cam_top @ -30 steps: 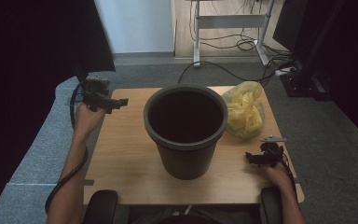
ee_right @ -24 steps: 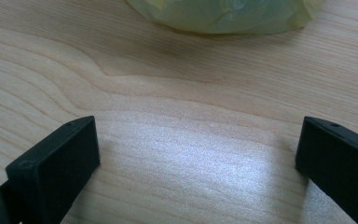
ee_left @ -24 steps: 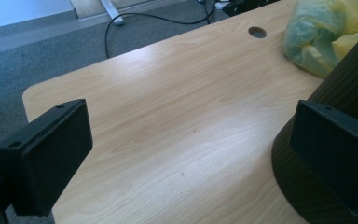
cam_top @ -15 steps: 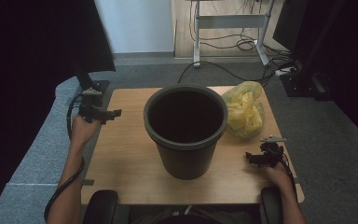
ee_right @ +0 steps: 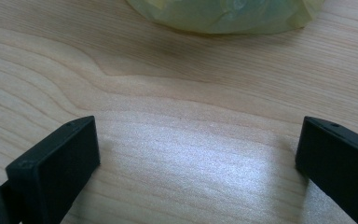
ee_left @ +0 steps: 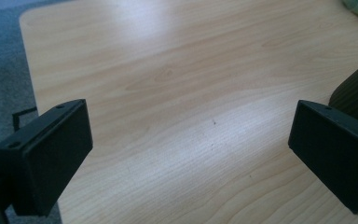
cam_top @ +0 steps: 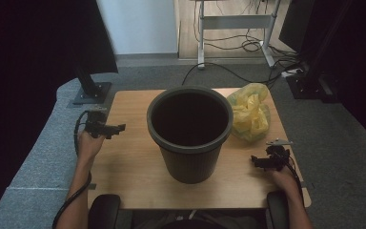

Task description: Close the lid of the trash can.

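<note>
A dark round bin [cam_top: 189, 133] stands upright and empty-looking in the middle of the wooden table [cam_top: 128, 162]. Behind its right side lies a crumpled yellow plastic bag [cam_top: 251, 112], whose lower edge [ee_right: 219, 14] fills the top of the right gripper view. At the table's left edge my left gripper [cam_top: 119, 128] is open with nothing between its jaws; the bin's wall [ee_left: 356, 93] shows at the right of its view. Near the front right, my right gripper [cam_top: 256, 161] is open and empty, low over bare wood and pointing toward the bag.
A monitor stand base [cam_top: 91, 92] sits on the grey floor beyond the table's left corner. Cables [cam_top: 248, 47] and a desk frame [cam_top: 236, 21] lie farther back. Dark equipment [cam_top: 314, 81] stands to the right. Bare wood [ee_left: 177, 93] lies left of the bin.
My left gripper has come toward the person and lower, from the table's far left corner to its left edge beside the bin. The right gripper has stayed put.
</note>
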`<action>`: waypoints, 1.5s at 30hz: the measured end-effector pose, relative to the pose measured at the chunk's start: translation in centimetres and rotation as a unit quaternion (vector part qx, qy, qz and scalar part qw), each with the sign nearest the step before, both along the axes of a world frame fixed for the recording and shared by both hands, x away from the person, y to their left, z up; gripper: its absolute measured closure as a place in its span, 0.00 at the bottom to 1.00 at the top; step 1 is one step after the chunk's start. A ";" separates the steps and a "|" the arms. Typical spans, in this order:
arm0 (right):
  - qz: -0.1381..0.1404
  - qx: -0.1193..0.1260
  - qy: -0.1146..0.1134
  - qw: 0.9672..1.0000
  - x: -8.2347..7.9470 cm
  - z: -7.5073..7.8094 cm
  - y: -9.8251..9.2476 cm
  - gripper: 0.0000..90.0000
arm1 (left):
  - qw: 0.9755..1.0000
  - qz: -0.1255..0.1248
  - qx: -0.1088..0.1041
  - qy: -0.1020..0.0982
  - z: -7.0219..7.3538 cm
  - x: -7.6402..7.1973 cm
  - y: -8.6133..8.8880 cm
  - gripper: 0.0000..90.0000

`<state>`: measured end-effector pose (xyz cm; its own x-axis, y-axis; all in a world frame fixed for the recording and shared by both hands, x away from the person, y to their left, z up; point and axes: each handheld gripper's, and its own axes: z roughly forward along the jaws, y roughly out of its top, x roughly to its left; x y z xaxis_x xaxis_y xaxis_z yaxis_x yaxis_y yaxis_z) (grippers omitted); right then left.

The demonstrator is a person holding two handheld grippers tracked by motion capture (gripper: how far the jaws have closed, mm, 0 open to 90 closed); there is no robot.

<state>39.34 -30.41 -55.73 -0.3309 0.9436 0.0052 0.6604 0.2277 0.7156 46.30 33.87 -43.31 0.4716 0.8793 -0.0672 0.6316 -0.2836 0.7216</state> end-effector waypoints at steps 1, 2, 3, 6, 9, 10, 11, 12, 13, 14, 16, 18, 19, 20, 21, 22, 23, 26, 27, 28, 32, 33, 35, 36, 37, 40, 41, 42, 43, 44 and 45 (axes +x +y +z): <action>0.000 0.000 0.000 1.000 0.0 0.0 0.0 0.00 | 1.000 0.002 -0.001 0.002 -0.4 0.0 0.1 0.00; 0.000 0.000 0.001 1.000 0.0 0.0 0.0 0.00 | 1.000 0.003 -0.004 0.005 -0.9 -0.1 0.1 0.00; 0.000 0.000 0.000 1.000 0.0 0.0 0.0 0.00 | 1.000 0.003 -0.012 0.008 -1.7 -0.1 0.3 0.00; 0.000 0.000 0.000 1.000 0.0 0.0 0.0 0.00 | 1.000 0.004 -0.012 0.013 -2.8 -0.3 0.4 0.00; 0.000 0.000 0.000 1.000 0.0 0.0 0.0 0.00 | 1.000 0.006 -0.013 0.015 -3.5 -0.4 0.5 0.00; 0.000 0.000 0.000 1.000 0.0 0.0 0.0 0.00 | 1.000 0.007 -0.013 0.016 -3.8 -0.4 0.6 0.00; 0.000 0.000 0.000 1.000 0.0 0.0 0.0 0.00 | 1.000 0.008 -0.013 0.016 -4.0 -0.5 0.7 0.00; 0.000 0.000 0.000 1.000 0.0 0.0 0.0 0.00 | 1.000 0.010 -0.015 0.016 -4.4 -0.5 0.8 0.00; 0.000 0.000 0.000 1.000 0.0 0.0 0.0 0.00 | 1.000 0.012 -0.015 0.019 -4.9 -0.6 1.0 0.00; 0.000 0.000 0.001 1.000 0.0 0.0 0.0 0.00 | 1.000 0.012 -0.016 0.020 -5.2 -0.6 1.0 0.00; 0.000 0.001 0.000 1.000 0.0 0.0 0.0 0.00 | 0.999 0.012 -0.018 0.023 -6.0 -0.8 1.1 0.00; 0.000 0.000 0.001 1.000 0.0 0.0 0.0 0.00 | 0.999 0.014 -0.018 0.027 -6.8 -0.9 1.2 0.00; -0.001 0.000 0.000 1.000 0.0 0.0 0.0 0.00 | 0.999 0.014 -0.017 0.028 -7.1 -0.9 1.2 0.00; 0.000 0.000 0.001 1.000 0.0 0.0 0.0 0.00 | 0.999 0.015 -0.016 0.030 -7.4 -1.0 1.2 0.00; 0.000 0.000 0.000 1.000 0.0 0.0 0.0 0.00 | 0.999 0.016 -0.015 0.031 -7.9 -1.1 1.2 0.00; -0.001 0.000 0.000 1.000 0.0 0.0 0.0 0.00 | 0.999 0.016 -0.015 0.032 -8.1 -1.2 1.2 0.00; 0.000 0.000 0.001 1.000 0.0 0.0 0.0 0.00 | 0.999 0.017 -0.014 0.034 -8.4 -1.3 1.3 0.00; 0.000 0.000 0.000 1.000 0.0 0.0 0.0 0.00 | 0.999 0.019 -0.010 0.037 -9.2 -1.5 1.3 0.00; 0.000 0.000 0.000 1.000 0.0 0.0 0.0 0.00 | 0.999 0.020 -0.008 0.039 -9.4 -1.6 1.3 0.00; 0.000 0.000 0.001 1.000 0.0 0.0 0.0 0.00 | 0.999 0.020 -0.006 0.039 -9.6 -1.7 1.3 0.00; 0.000 0.000 0.000 1.000 0.0 0.0 0.0 0.00 | 0.999 0.020 -0.001 0.047 -10.6 -2.1 1.0 0.00; 0.000 0.000 0.000 1.000 0.0 0.0 0.0 0.00 | 0.999 0.018 0.001 0.049 -10.8 -2.1 0.9 0.00; 0.000 0.000 0.000 1.000 0.0 0.0 0.0 0.00 | 0.999 0.016 0.011 0.047 -11.0 -2.3 0.6 0.00; 0.000 0.000 0.000 1.000 0.0 0.0 0.0 0.00 | 0.999 0.015 0.017 0.046 -11.1 -2.3 0.5 0.00; 0.000 0.000 0.001 1.000 0.0 0.0 0.0 0.00 | 0.999 0.015 0.019 0.045 -11.1 -2.4 0.4 0.00; 0.000 0.000 0.000 1.000 0.0 0.0 0.0 0.00 | 0.999 0.018 0.033 0.036 -11.3 -2.5 0.0 0.00; 0.000 0.000 0.000 1.000 0.0 0.0 0.0 0.00 | 0.998 0.016 0.042 0.035 -11.3 -2.5 -0.1 0.00; 0.000 0.000 0.000 1.000 0.0 0.0 0.0 0.00 | 0.998 0.015 0.046 0.034 -11.3 -2.5 -0.3 0.00; 0.000 0.000 0.001 1.000 0.0 0.0 0.0 0.00 | 0.998 0.016 0.046 0.034 -11.3 -2.5 -0.3 0.00; 0.000 0.000 0.001 1.000 0.0 0.0 0.0 0.00 | 0.998 0.016 0.046 0.034 -11.3 -2.5 -0.3 0.00; 0.001 0.000 0.001 1.000 0.0 0.0 0.0 0.00 | 0.998 0.016 0.046 0.034 -11.3 -2.5 -0.3 0.00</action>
<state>39.32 -30.42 -55.72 -0.3320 0.9432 0.0062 0.6619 0.2283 0.7139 43.76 33.60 -54.62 0.4396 0.8981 -0.0168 0.6886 -0.3249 0.6482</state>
